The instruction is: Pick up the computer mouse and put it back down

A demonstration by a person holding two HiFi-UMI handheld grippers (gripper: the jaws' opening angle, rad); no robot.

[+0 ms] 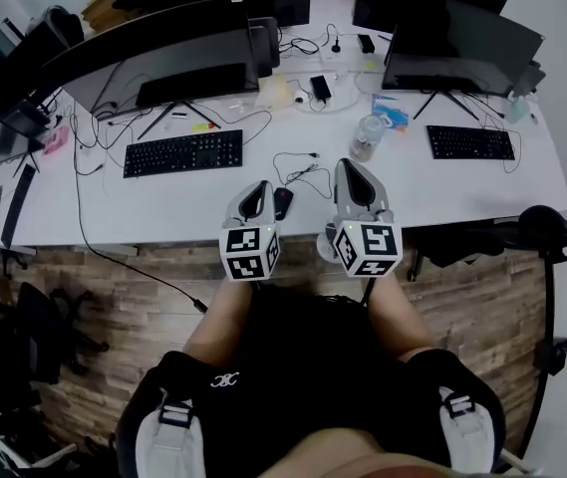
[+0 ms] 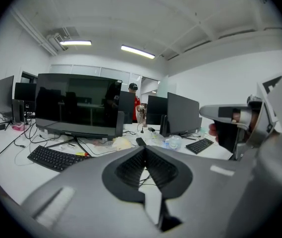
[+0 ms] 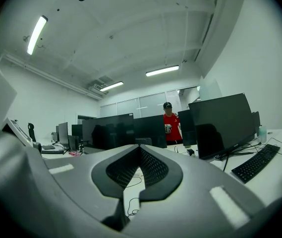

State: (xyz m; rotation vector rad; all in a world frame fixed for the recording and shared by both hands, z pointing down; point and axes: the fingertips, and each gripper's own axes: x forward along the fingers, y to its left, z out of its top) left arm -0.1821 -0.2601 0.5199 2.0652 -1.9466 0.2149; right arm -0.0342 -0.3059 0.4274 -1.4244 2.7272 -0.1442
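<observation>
In the head view my left gripper (image 1: 257, 187) sits just left of the frame's centre. Its jaws are pressed together with nothing between them, as my left gripper view (image 2: 144, 148) shows. My right gripper (image 1: 349, 167), just right of centre, is likewise closed and empty (image 3: 140, 148). The black computer mouse (image 1: 283, 203) lies on the white bench (image 1: 163, 207) between the two grippers, just beside the left one. Its thin cable (image 1: 308, 172) loops above it. A black keyboard (image 1: 183, 152) lies to the upper left, and a clear bottle (image 1: 367, 137) stands above the right gripper.
</observation>
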